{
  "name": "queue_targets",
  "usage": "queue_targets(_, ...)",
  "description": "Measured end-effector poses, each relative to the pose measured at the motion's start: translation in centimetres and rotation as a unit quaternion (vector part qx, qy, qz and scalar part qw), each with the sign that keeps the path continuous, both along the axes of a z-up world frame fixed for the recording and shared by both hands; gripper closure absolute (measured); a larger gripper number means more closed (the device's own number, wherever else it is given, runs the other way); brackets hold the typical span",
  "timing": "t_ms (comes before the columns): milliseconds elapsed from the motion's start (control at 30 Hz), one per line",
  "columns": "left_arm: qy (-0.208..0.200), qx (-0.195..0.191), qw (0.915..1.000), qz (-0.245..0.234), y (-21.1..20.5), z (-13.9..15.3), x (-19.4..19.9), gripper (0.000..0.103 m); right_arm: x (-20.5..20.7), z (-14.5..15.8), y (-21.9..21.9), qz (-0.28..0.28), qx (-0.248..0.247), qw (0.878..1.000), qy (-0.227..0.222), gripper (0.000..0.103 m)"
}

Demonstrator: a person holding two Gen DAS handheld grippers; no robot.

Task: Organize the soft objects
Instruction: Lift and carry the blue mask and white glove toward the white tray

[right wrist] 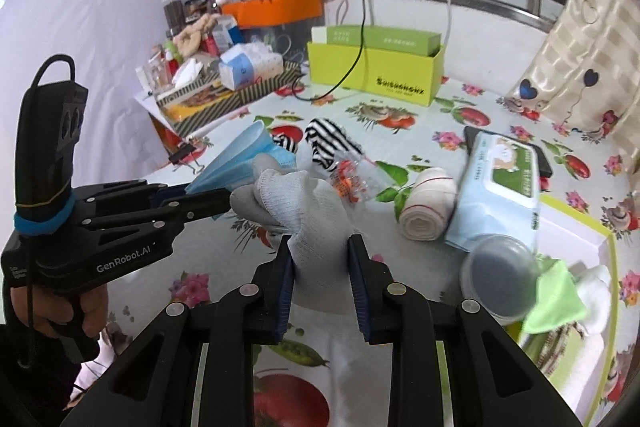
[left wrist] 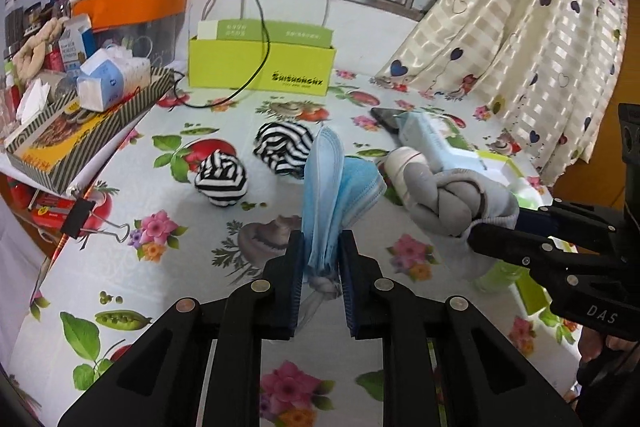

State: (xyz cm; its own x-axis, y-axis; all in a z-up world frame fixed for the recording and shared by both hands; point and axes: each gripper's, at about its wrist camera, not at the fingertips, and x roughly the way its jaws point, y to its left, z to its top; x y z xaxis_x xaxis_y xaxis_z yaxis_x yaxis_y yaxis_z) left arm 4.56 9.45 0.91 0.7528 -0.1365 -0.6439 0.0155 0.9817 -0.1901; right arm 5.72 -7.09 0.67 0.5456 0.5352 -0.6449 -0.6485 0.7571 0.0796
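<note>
The left hand-held gripper (left wrist: 321, 255) is clamped on the blue masks (left wrist: 340, 187), the right hand-held gripper (right wrist: 320, 263) on the knotted grey gloves (right wrist: 308, 211); both bundles hang clear above the table (left wrist: 180, 267). Keep both squeezes firm, bundles apart, carrying toward the white tray (right wrist: 576, 227) right of the right one.

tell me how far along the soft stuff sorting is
Done: a green cloth and something white already sit in the white tray at the right. In hand: the left claw is shut on a stack of blue face masks, and the right claw is shut on knotted grey gloves. Left: two striped sock bundles and a bandage roll lie on the tablecloth.
</note>
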Motion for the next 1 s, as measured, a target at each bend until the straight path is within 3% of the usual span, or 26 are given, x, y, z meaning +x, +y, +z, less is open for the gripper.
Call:
queue_targets(467,-0.029,0.008,0.9986,-0.044,-4.6,2.7,-0.4,0.085,-2.0,2.7,-6.6,-0.055,0.029,0.997,-0.036,0.078)
queue_targets(1000,-0.053,0.011,0.9942,-0.093,-9.6,4.7,-0.2,0.085,-2.5,3.6,-13.6,-0.127,0.039,0.990,-0.051,0.078)
